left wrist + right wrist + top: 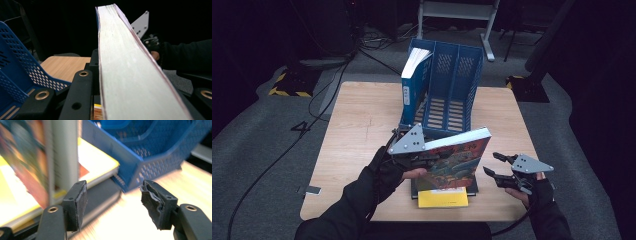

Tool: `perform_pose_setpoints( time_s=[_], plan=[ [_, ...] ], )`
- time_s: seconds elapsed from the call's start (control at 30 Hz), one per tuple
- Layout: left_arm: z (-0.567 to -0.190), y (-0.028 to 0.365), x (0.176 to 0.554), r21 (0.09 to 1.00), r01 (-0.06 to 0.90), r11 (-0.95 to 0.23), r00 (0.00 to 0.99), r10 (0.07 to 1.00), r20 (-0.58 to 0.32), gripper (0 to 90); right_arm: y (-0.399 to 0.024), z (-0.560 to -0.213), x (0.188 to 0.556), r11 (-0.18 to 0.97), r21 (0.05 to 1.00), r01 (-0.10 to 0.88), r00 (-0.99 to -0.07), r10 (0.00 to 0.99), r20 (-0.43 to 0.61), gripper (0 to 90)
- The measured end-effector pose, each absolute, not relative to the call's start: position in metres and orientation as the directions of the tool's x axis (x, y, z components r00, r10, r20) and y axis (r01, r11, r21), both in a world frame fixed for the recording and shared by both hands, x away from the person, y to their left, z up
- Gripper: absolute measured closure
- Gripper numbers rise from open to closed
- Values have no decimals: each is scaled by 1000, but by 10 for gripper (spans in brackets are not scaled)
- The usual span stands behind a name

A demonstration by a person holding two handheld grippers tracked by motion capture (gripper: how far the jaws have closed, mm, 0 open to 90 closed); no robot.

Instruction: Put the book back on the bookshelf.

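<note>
A thick book with a colourful cover is held up on edge over the table's near middle, with my left gripper shut on its left end. In the left gripper view its pale page edge runs away between the two black jaws. My right gripper stands open just right of the book, with nothing between its pads. In the right gripper view the book rises at the left, apart from the left pad.
A blue file rack stands at the table's far middle with a blue-spined book upright in its left slot. Under the raised book lie a yellow book and a dark one. Bare wood lies left and right.
</note>
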State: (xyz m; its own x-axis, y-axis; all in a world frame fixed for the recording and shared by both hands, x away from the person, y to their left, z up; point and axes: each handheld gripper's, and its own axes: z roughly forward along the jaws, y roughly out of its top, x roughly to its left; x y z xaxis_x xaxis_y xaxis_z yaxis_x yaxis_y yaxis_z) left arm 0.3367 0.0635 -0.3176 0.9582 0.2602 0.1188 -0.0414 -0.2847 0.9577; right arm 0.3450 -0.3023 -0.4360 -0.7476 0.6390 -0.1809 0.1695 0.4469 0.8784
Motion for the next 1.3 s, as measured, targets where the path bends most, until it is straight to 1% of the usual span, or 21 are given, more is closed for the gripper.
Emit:
perform_pose_setpoints(
  time_s=[0.13, 0.43, 0.6, 0.7, 0.8, 1.03, 1.1, 1.3],
  plan=[
    [-318, 64, 337, 959, -39, -282, 958, 262, 116, 710, -313, -448, 354, 455, 856, 247, -738, 661, -139, 362],
    [-318, 64, 337, 959, -38, -282, 957, 267, 116, 716, -332, -474, 368, 483, 795, 366, -700, 706, -107, 326],
    [-318, 64, 337, 959, -36, -280, 957, 266, 114, 718, -339, -484, 371, 471, 779, 414, -684, 726, -75, 317],
    [-318, 64, 338, 959, -37, -281, 957, 267, 115, 719, -342, -488, 371, 457, 782, 425, -659, 748, -79, 304],
    [-318, 64, 338, 959, -33, -281, 956, 271, 112, 720, -344, -491, 372, 446, 776, 446, -657, 752, -54, 287],
    [-316, 62, 343, 959, -11, -284, 950, 295, 99, 729, -342, -499, 374, 449, 759, 472, -652, 757, -42, 269],
    [-315, 61, 344, 959, -5, -282, 950, 297, 92, 731, -340, -502, 375, 463, 747, 477, -653, 755, -51, 257],
    [-311, 57, 348, 958, 2, -287, 953, 291, 85, 733, -342, -504, 377, 440, 747, 498, -645, 764, -20, 228]
  ],
)
